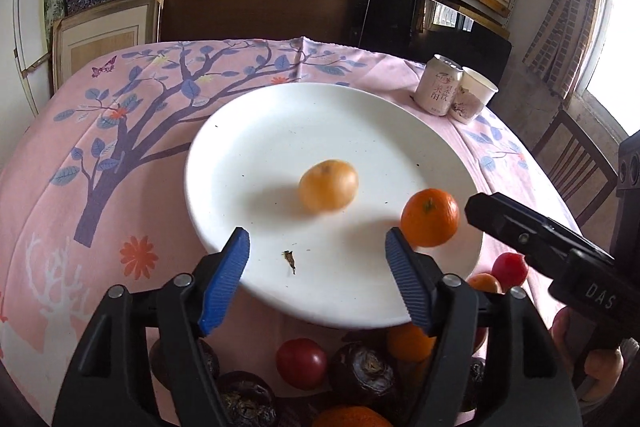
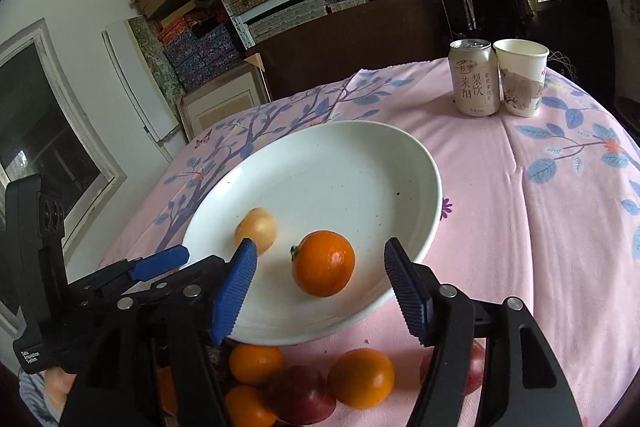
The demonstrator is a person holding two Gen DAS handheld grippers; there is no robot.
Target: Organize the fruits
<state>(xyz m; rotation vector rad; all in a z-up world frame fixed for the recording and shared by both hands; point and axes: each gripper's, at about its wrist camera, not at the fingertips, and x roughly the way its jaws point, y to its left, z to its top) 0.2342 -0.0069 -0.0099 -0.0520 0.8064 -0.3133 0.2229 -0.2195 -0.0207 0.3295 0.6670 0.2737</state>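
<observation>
Your left gripper (image 1: 318, 281): jaws apart, nothing between. Your right gripper (image 2: 320, 289): jaws apart, empty. Round white ceramic plate (image 1: 280, 115), centre of pink floral tablecloth (image 2: 540, 227): holds pale yellow-orange round fruit (image 1: 328, 184), left, and deep orange tangerine (image 2: 323, 263), right, near rim

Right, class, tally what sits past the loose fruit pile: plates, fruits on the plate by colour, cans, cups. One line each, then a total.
White plate: 1
Bright orange fruit on the plate: 1
Pale orange fruit on the plate: 1
Drink can: 1
Paper cup: 1
Total: 5
</observation>
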